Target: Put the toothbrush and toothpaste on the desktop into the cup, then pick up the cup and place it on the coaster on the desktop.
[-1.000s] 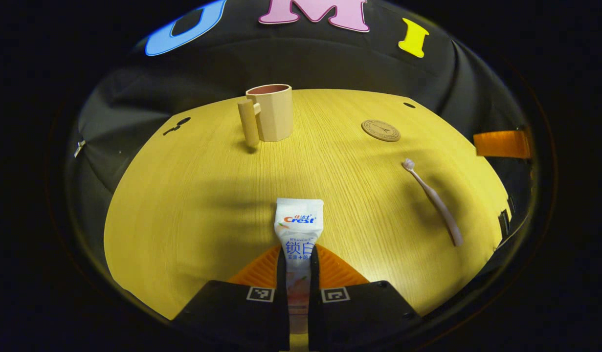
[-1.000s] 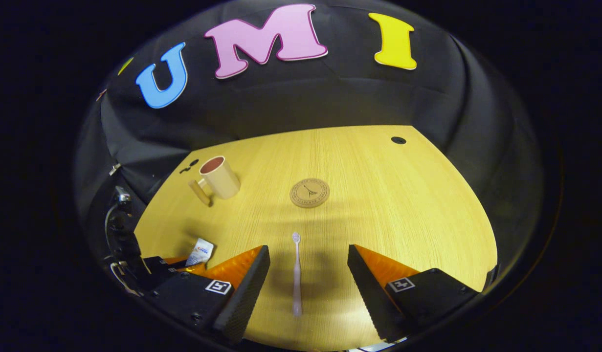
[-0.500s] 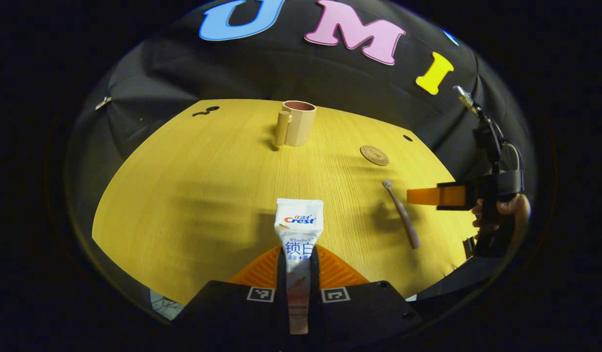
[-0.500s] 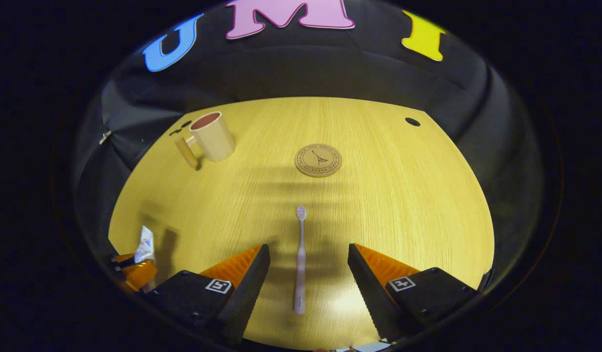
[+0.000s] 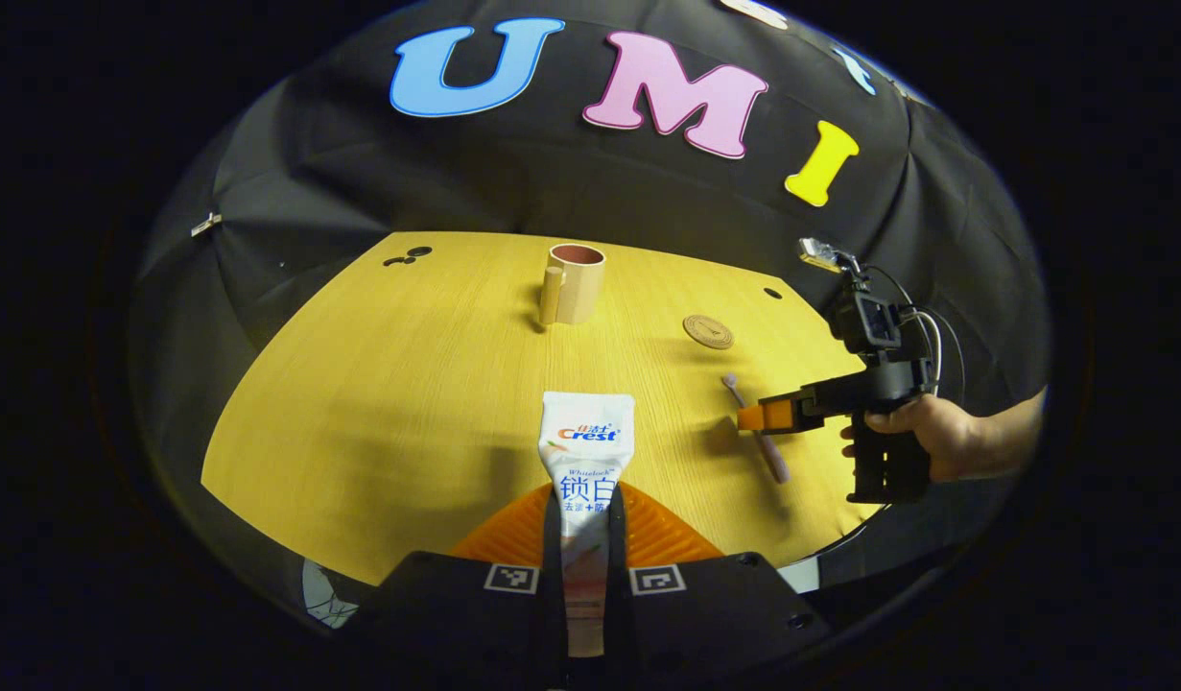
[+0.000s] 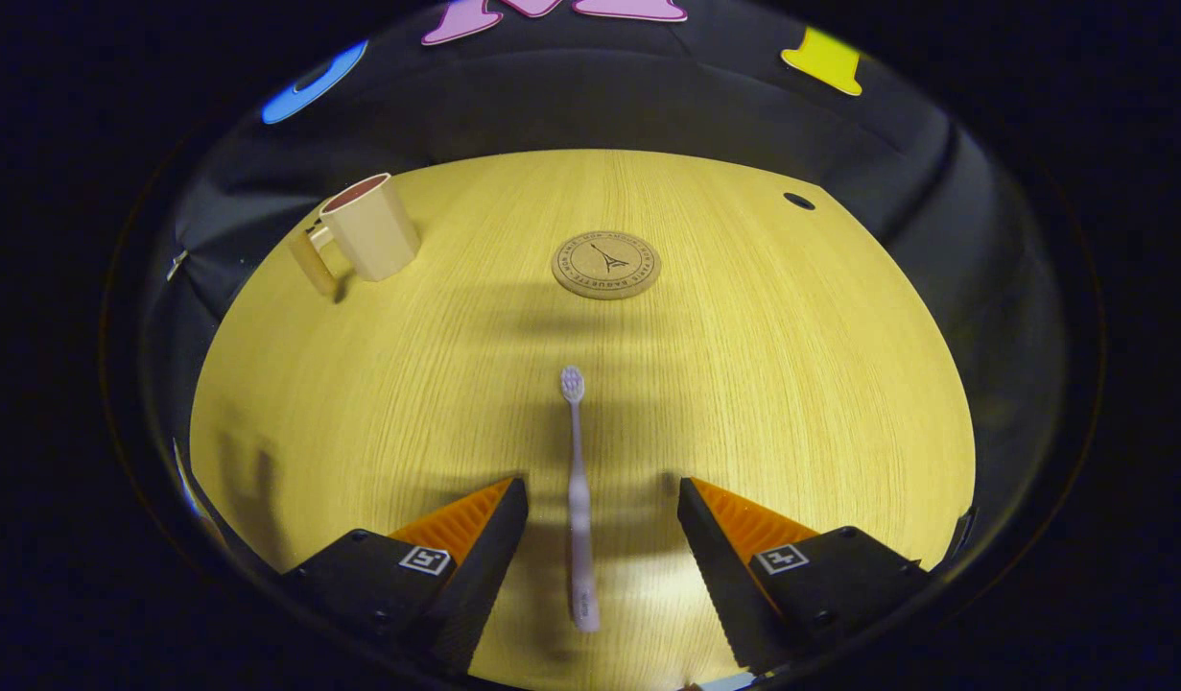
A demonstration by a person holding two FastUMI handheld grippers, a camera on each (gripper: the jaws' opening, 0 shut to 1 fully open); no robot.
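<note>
Clamping the Crest toothpaste tube [image 5: 584, 459] in my left gripper [image 5: 584, 537] above the desktop [image 6: 791, 384], I've got my right gripper [image 6: 602, 518] spread wide astride the toothbrush [image 6: 578, 499], nearer me than the coaster [image 6: 606, 265].

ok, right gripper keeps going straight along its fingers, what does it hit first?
Likely the toothbrush, lying on the desktop between the open right gripper fingers. Farther along that line sits the coaster; depth is uncertain.

The left gripper [image 5: 586, 537] has a black body carrying two small square black-and-white markers beside ribbed fingers [image 5: 648, 523]. The right gripper [image 6: 602, 537] bears like markers; in the left gripper view it has a pistol-shaped black handle, looping cables and a bare hand [image 5: 921, 432].
</note>
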